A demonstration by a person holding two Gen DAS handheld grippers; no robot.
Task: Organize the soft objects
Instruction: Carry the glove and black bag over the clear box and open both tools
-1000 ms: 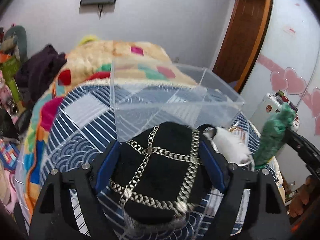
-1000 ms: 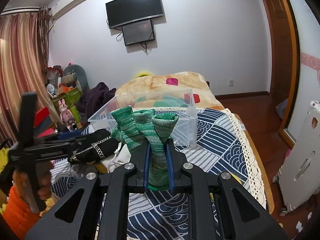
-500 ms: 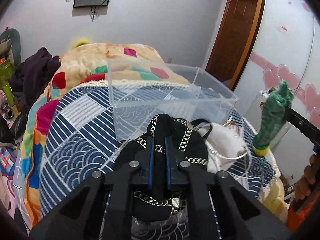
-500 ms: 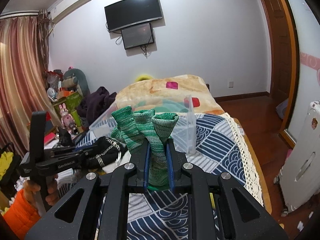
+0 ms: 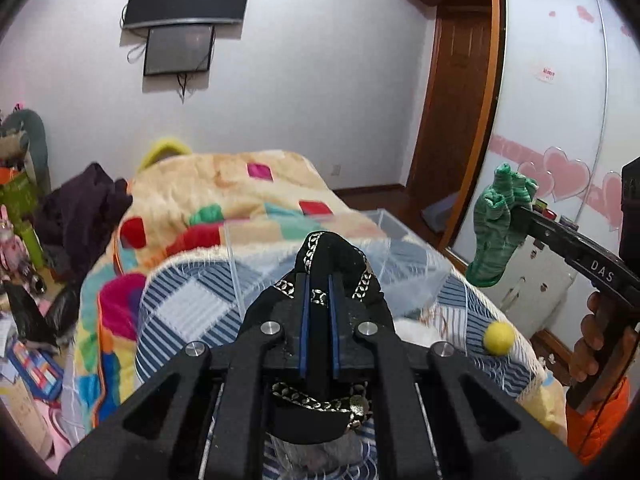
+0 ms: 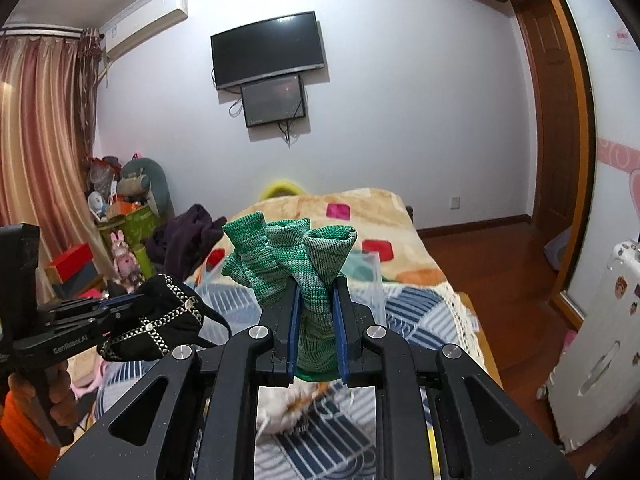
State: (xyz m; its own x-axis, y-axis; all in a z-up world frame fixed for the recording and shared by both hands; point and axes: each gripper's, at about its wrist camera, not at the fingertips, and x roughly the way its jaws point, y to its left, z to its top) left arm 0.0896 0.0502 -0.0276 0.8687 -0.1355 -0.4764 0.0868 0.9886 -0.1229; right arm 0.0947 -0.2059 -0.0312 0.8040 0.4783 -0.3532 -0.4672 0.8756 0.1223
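- The left gripper is clenched on a black fabric piece with silver chain trim; the cloth bulges up past the blue finger pads and also hangs below them, held in the air above the bed.
- From the right wrist view the same left gripper shows at the left edge, with the black fabric piece drooping from its tip.
- The right gripper is grasping a green knitted glove, whose fingers stick up above the pads.
- In the left wrist view that green glove hangs from the right gripper at the right side, off to the side of the bed's edge and clear of it.
- A clear plastic storage box sits on the blue-and-white patterned bedspread, just beyond the black fabric.
- A small yellow ball lies on the bedspread near its right edge.
- A white fluffy item lies on the bedspread under the right gripper; its shape is blurred.
- A colourful patchwork blanket covers the far part of the bed, and a dark garment lies heaped to its left.
- A wall-mounted TV hangs on the far wall.
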